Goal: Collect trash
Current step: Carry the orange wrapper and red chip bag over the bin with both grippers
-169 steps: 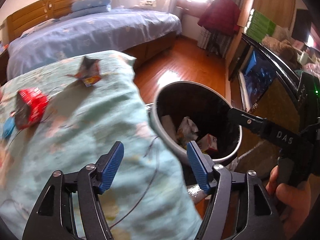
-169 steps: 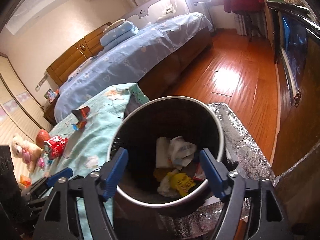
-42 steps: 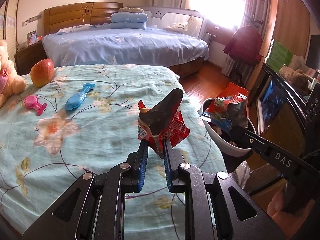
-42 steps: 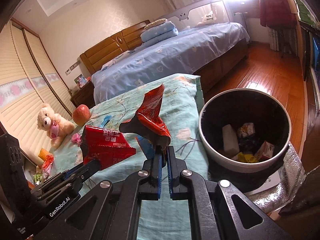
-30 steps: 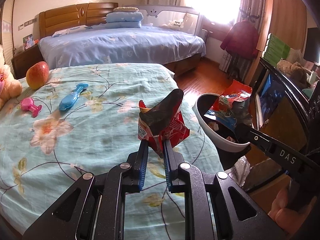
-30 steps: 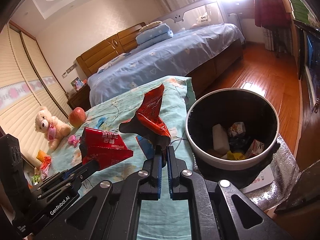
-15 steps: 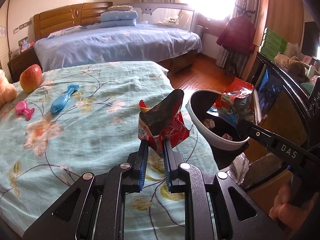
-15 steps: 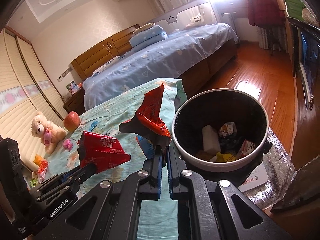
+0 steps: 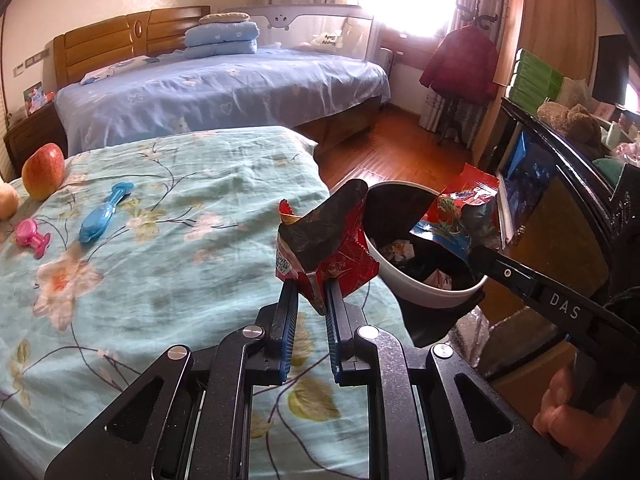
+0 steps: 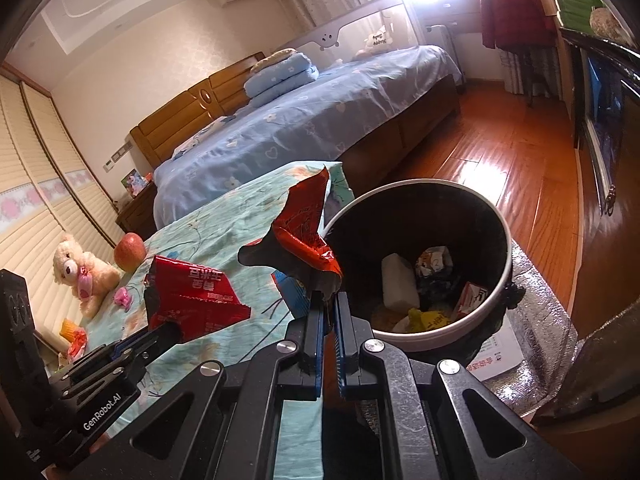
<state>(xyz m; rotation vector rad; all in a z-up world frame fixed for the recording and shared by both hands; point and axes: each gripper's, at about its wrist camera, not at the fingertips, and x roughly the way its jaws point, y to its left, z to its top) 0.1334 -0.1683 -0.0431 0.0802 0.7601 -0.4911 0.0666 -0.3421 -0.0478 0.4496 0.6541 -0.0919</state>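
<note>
Both tongs, each clamped on a wrapper (image 9: pixel 328 252), have neared the bin (image 10: pixel 420 336).

— What sort of place is this?
— A home bedroom. A made bed (image 9: pixel 224 92) has a wooden headboard (image 9: pixel 132 44) and folded quilts (image 9: pixel 222 40).
— Anything else?
— A teddy (image 10: pixel 82 272) by the blinds (image 10: pixel 36 184), a coat (image 9: pixel 462 64) on a stand, wood floor (image 10: pixel 500 152).
</note>
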